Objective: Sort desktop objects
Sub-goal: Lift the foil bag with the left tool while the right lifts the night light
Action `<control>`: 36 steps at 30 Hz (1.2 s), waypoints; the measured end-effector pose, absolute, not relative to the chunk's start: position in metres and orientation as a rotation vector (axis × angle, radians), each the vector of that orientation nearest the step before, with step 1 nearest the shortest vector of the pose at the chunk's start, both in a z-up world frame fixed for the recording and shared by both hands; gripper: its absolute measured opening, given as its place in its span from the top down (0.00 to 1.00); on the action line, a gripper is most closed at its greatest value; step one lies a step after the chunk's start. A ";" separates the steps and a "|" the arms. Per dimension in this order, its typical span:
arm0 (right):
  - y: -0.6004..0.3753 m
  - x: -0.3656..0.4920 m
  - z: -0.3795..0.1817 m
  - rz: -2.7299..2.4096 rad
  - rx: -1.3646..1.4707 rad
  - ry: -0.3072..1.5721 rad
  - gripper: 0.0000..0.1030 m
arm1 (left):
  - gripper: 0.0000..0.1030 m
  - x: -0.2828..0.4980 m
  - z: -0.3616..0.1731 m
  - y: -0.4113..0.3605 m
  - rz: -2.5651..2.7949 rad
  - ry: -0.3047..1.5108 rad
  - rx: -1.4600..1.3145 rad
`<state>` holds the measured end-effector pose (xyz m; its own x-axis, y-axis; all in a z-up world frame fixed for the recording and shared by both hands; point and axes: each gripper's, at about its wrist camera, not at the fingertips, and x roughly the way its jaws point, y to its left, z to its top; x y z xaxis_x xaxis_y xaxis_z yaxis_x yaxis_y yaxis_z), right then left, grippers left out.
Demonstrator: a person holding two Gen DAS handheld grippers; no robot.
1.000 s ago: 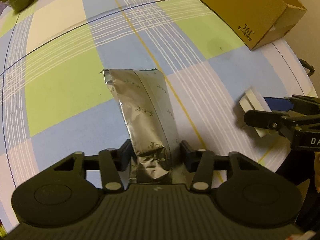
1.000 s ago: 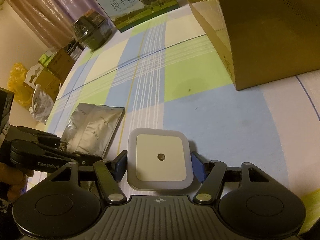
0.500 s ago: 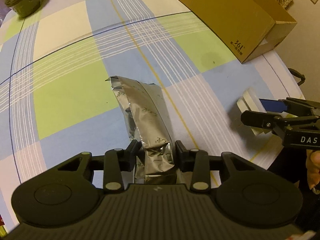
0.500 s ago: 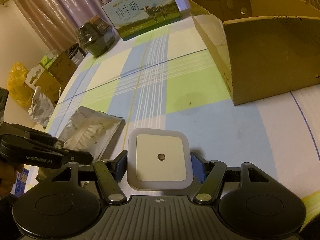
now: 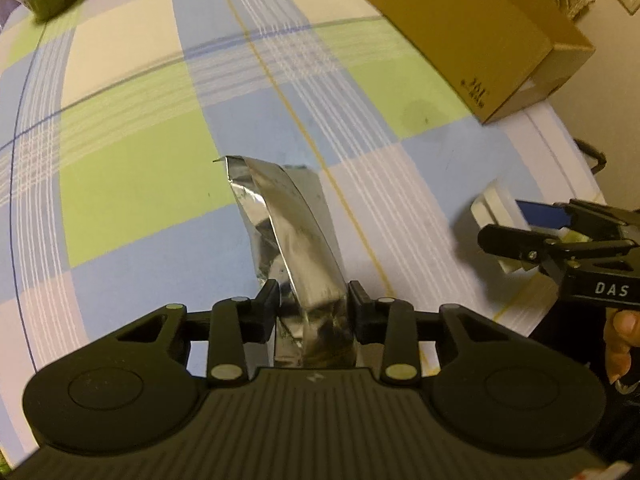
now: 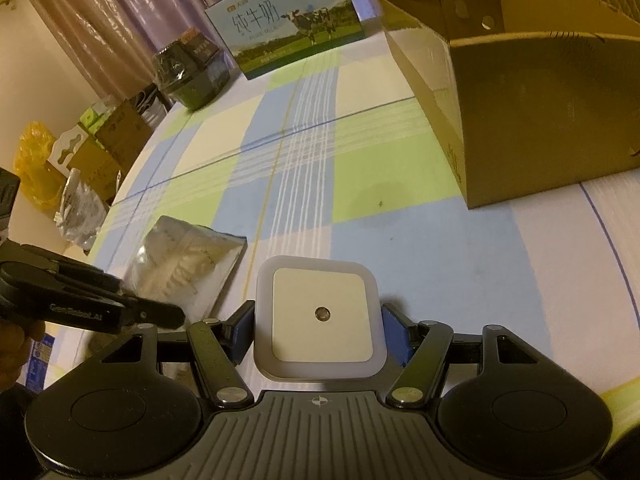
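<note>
A crumpled silver foil pouch (image 5: 286, 224) stands tilted above the checked tablecloth, and my left gripper (image 5: 313, 306) is shut on its lower end. From the right wrist view the same foil pouch (image 6: 188, 264) shows at the lower left, beside the left gripper (image 6: 100, 308). My right gripper (image 6: 320, 326) is shut on a square white night light (image 6: 320, 316) with a small round sensor in its middle. That night light (image 5: 496, 216) and the right gripper (image 5: 560, 240) appear at the right edge of the left wrist view, near the table's rim.
An open brown cardboard box (image 6: 520, 112) stands at the far right of the table (image 6: 360, 184). A milk carton box (image 6: 292, 36) and a dark wrapped package (image 6: 190, 72) sit at the back. Boxes and bags lie off the table's left side.
Both grippers have risen from the table with their loads. The foil pouch has been lifted and stands more upright. The cardboard box now shows its open top in the right wrist view.
</note>
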<state>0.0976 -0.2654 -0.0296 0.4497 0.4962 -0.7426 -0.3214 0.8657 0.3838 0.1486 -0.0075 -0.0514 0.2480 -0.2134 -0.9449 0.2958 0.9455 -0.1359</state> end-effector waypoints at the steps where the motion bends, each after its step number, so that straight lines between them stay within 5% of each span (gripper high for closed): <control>1: -0.265 0.098 -0.031 0.512 0.198 0.986 0.39 | 0.69 0.150 -0.052 -0.007 -0.342 1.275 0.080; 14: -0.262 0.103 -0.037 0.515 0.180 0.992 0.39 | 0.54 0.166 -0.076 -0.027 -0.337 1.349 0.247; 21: -0.262 0.102 -0.037 0.511 0.181 0.982 0.39 | 0.70 0.160 -0.068 -0.027 -0.377 1.311 0.295; 36: -0.260 0.098 -0.017 0.515 0.181 0.934 0.39 | 0.70 0.149 -0.038 -0.023 -0.388 1.256 0.294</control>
